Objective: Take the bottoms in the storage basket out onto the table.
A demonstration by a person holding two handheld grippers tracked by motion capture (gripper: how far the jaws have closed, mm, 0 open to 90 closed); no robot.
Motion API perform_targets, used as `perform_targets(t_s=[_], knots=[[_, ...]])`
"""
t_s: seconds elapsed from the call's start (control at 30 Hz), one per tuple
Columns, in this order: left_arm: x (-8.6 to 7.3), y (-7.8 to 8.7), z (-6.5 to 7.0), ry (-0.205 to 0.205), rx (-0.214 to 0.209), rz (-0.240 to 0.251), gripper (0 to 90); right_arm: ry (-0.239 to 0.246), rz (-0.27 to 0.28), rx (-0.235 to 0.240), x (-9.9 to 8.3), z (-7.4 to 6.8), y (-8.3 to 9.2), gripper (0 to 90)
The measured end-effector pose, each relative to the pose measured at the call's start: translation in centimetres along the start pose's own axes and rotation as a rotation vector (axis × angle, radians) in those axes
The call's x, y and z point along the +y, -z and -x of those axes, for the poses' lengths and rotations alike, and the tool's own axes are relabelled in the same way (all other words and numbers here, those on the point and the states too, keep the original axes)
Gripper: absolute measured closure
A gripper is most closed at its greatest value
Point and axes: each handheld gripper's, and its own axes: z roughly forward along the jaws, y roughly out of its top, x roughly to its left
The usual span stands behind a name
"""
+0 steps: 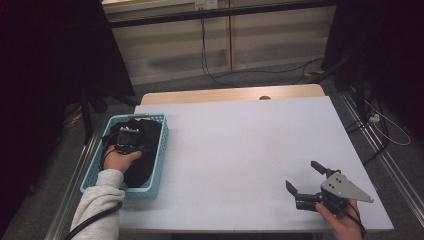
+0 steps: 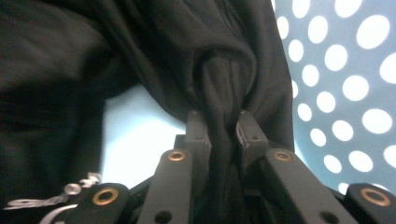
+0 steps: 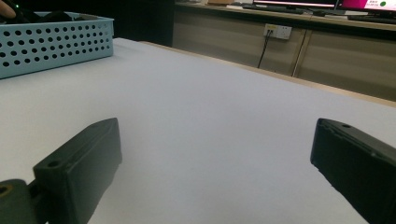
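Across white table (image 1: 240, 150), blue basket (image 1: 159, 150) (left edge), grey carpet (image 1: 280, 77), dangling cables (image 1: 205, 55)

Between my left gripper's fingers (image 2: 198, 135) I see black garment (image 2: 224, 79) cloth, soft and matt, gathered into a ropy fold with fine creases; a bit of white print sits on it left of the fingers. The fingers themselves look like matt dark plastic, with brass-coloured metal rings at the pivots. To their right, the basket (image 2: 345, 70) wall is smooth light-blue plastic, punched with round holes and faintly shiny. My right gripper's fingers (image 3: 84, 158) are the same dull black plastic, slightly grainy. Under and ahead of them the bench (image 3: 201, 107) top is a smooth, matt white sheet, with a pale wood edge beyond it.
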Motion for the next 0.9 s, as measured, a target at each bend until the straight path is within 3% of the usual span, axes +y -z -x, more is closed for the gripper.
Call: perform_targets(t_s=[0.17, 0.43, 0.57, 0.63, 0.77, 0.9], knots=[[1.5, 2.0, -1.3, -0.016, 0.018, 0.058, 81.0, -0.004, -0.002, 0.002, 0.0, 0.0, 0.0, 1.1], [2.8, 2.5, -4.1, 0.007, 0.088, 0.090, 81.1, 0.002, -0.002, 0.009, 0.1, -0.3, -0.1, 1.1], [3.0, 2.0, -4.8, -0.028, 0.143, 0.099, 80.5, 0.005, -0.008, 0.010, 0.0, -0.4, -0.1, 1.1], [3.0, 1.5, -5.0, -0.049, 0.149, 0.099, 80.1, 0.002, -0.011, 0.011, 0.0, -0.4, -0.2, 1.1], [2.5, 0.5, -5.3, -0.055, 0.162, 0.103, 79.2, 0.008, -0.011, 0.020, 0.0, -0.7, -0.3, 1.1], [2.1, -0.2, -5.4, -0.046, 0.165, 0.086, 72.1, 0.012, -0.013, 0.025, 0.1, -0.9, -0.2, 1.1]])
